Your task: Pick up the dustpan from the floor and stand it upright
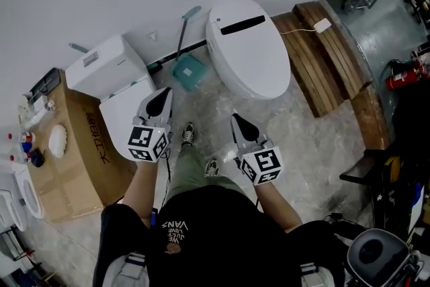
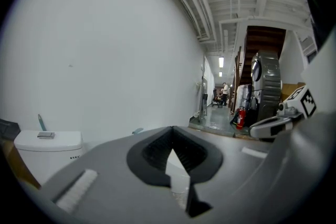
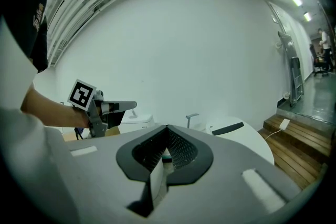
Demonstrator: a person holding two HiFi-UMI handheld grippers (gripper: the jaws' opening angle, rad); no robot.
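The teal dustpan (image 1: 188,70) stands on the floor between two white toilets, its long handle (image 1: 184,27) leaning up to the wall. My left gripper (image 1: 163,96) hovers in the air a little nearer than the pan, jaws shut and empty. My right gripper (image 1: 236,119) is held to its right, also shut on nothing. In the left gripper view the shut jaws (image 2: 172,145) face the white wall. The right gripper view shows its shut jaws (image 3: 167,136), the top of the dustpan handle (image 3: 192,117) beyond them, and the left gripper (image 3: 113,107) off to the left.
A white toilet with a tank (image 1: 107,67) stands left, an oval-lidded toilet (image 1: 248,47) right. A cardboard box (image 1: 74,144) with small items sits far left. Wooden steps (image 1: 329,57), a metal drum (image 1: 383,23) and a red fire extinguisher (image 1: 403,77) are on the right.
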